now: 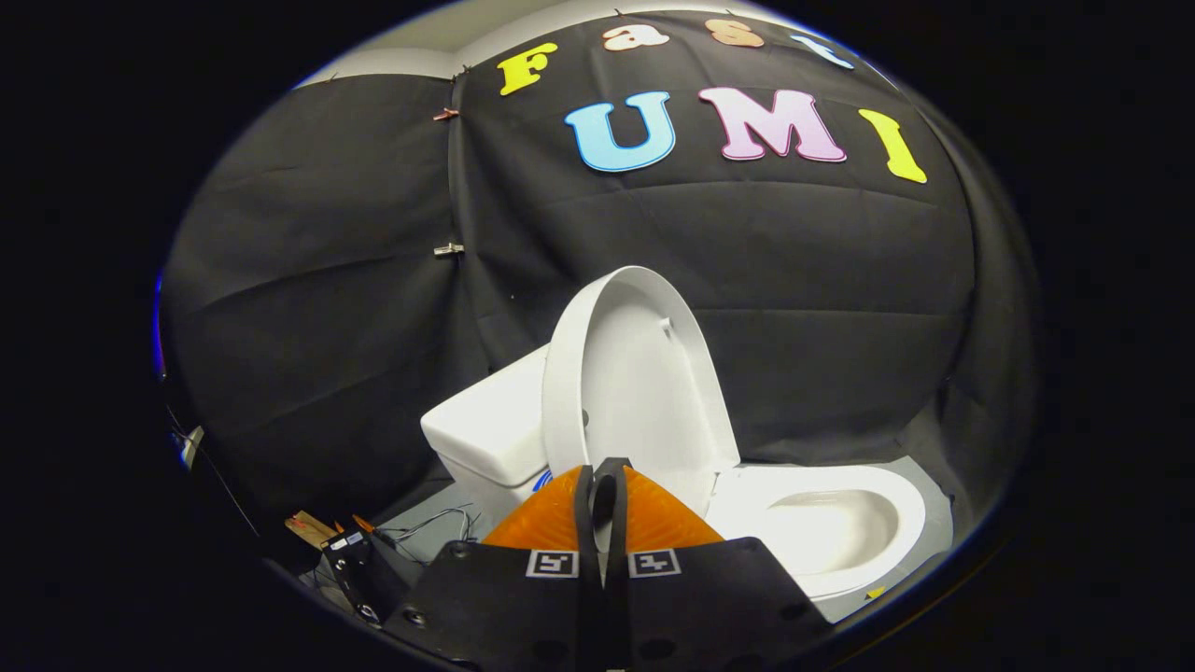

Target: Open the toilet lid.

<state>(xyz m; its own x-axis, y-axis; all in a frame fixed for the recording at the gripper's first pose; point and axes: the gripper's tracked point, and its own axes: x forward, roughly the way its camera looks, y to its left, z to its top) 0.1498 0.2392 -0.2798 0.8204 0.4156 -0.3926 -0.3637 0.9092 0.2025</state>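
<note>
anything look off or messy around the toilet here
Mostly tidy. The toilet lid stands raised against the tank, the seat is down and the bowl looks clean. The one untidy spot is loose wires and a small black box on the floor beside the tank. The tongs look shut on nothing.

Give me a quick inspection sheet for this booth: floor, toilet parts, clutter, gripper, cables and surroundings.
Surface: grey floor under the toilet.
Job's things: toilet lid raised upright, leaning back toward the tank; bowl exposed.
Clutter: small wooden piece and black box on the floor near the tank.
Gripper: gripper fingers together, nothing between them, lid's lower edge just ahead.
Cables: loose wires on the floor by the tank.
Surroundings: black cloth wall held by clips.
</note>
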